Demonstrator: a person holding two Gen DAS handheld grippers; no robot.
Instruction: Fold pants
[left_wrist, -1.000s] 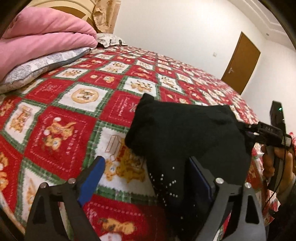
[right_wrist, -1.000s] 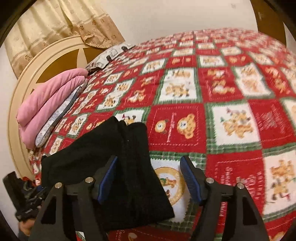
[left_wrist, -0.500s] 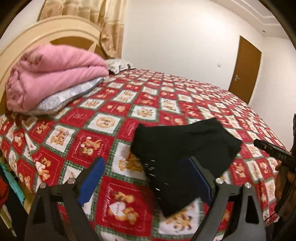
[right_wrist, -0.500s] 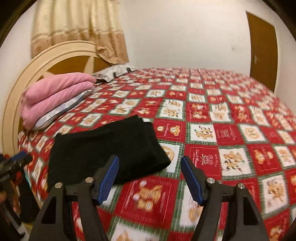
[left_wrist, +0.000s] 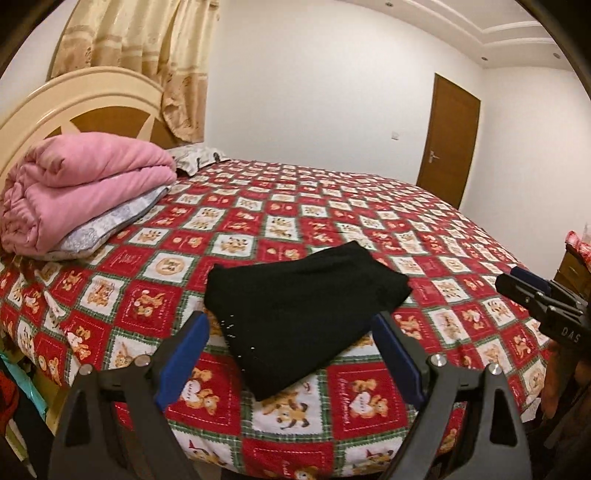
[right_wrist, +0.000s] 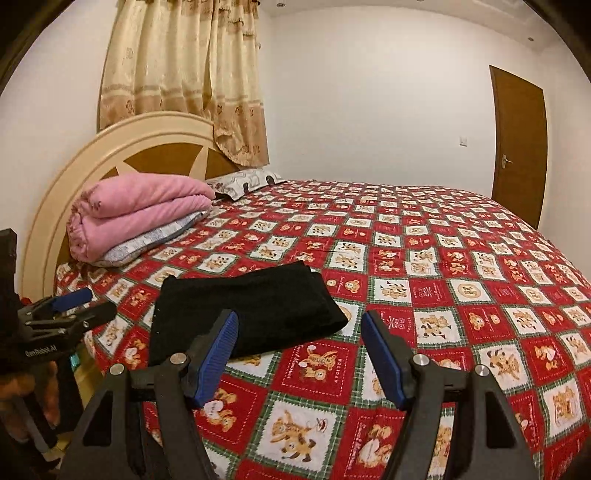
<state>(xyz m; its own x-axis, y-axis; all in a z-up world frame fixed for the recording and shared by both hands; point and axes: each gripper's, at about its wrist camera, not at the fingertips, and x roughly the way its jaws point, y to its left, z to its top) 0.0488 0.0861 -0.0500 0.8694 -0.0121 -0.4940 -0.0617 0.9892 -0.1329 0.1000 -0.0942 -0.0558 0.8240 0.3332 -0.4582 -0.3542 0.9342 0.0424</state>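
The black pants (left_wrist: 299, 306) lie folded into a compact stack near the front edge of the bed (left_wrist: 388, 229), also seen as the pants (right_wrist: 251, 306) in the right wrist view. My left gripper (left_wrist: 291, 334) hangs open in front of and above the stack, touching nothing. My right gripper (right_wrist: 299, 328) is open too, held back from the bed with nothing between its blue pads (right_wrist: 218, 354). Each gripper shows at the edge of the other's view: the right gripper (left_wrist: 535, 295) and the left gripper (right_wrist: 74, 306).
A folded pink blanket (left_wrist: 77, 188) rests on a grey pillow (left_wrist: 107, 229) by the headboard (right_wrist: 110, 147). The red patterned bedspread (right_wrist: 443, 280) covers the bed. A brown door (left_wrist: 448, 140) stands at the far right, a curtain (right_wrist: 184, 74) behind the headboard.
Both grippers have pulled back and risen away from the folded pants, which stay lying on the bed. Much more of the room shows now.
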